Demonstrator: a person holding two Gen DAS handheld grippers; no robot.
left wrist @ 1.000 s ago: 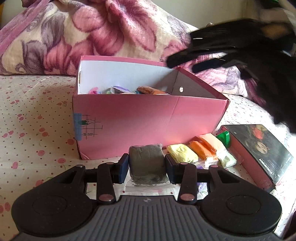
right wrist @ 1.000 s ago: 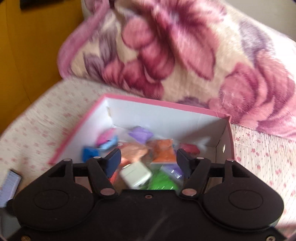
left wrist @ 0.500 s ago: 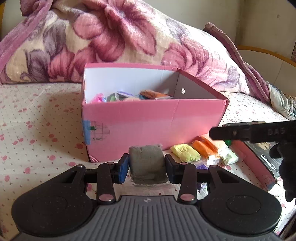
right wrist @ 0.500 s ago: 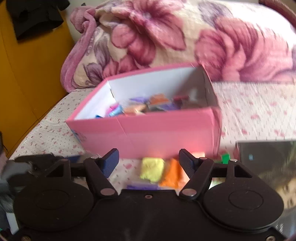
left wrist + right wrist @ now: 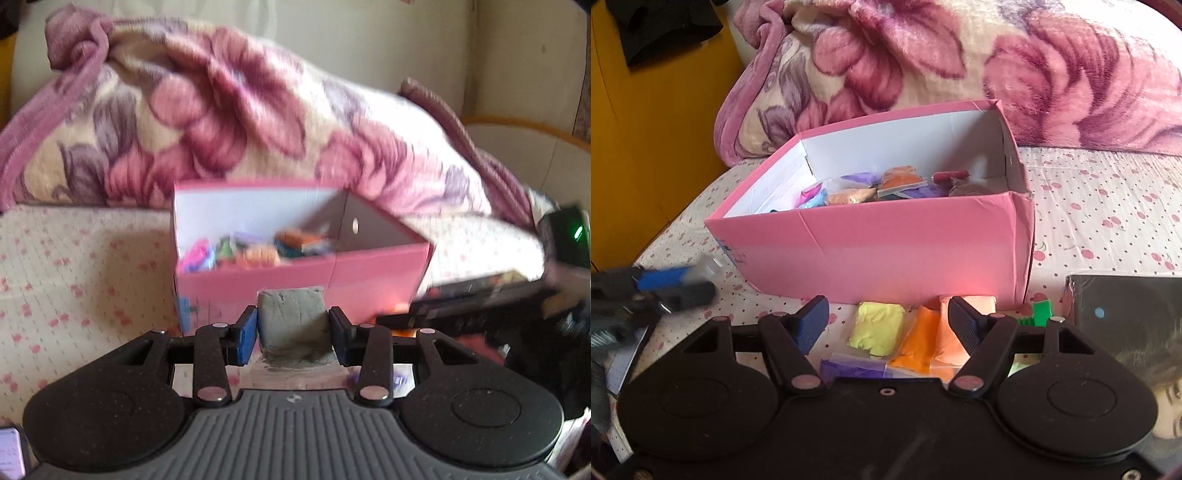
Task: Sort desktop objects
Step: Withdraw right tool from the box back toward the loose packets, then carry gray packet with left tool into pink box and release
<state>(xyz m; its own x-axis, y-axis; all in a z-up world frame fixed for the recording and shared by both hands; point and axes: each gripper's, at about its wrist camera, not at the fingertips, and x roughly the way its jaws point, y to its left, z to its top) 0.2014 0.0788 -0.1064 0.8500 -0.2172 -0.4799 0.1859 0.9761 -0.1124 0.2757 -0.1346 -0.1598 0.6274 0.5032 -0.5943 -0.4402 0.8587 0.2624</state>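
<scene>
Gripping a grey clay packet (image 5: 291, 317) squarely between its jaws, the left gripper (image 5: 293, 330) holds it clear of the bed (image 5: 1108, 206), just short of the pink box (image 5: 886, 243), likely so it can pass the near wall. The box stands open, part full of coloured packets, with room inside. The right gripper (image 5: 888, 319), jaws half spread and empty, hangs over the yellow packet (image 5: 877, 328) and orange packet (image 5: 918, 341) beside the near wall

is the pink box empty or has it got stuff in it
Partly filled. The open-topped pink box holds a pile of coloured clay packets on its floor, well below the rim; white inner walls show above them.
</scene>
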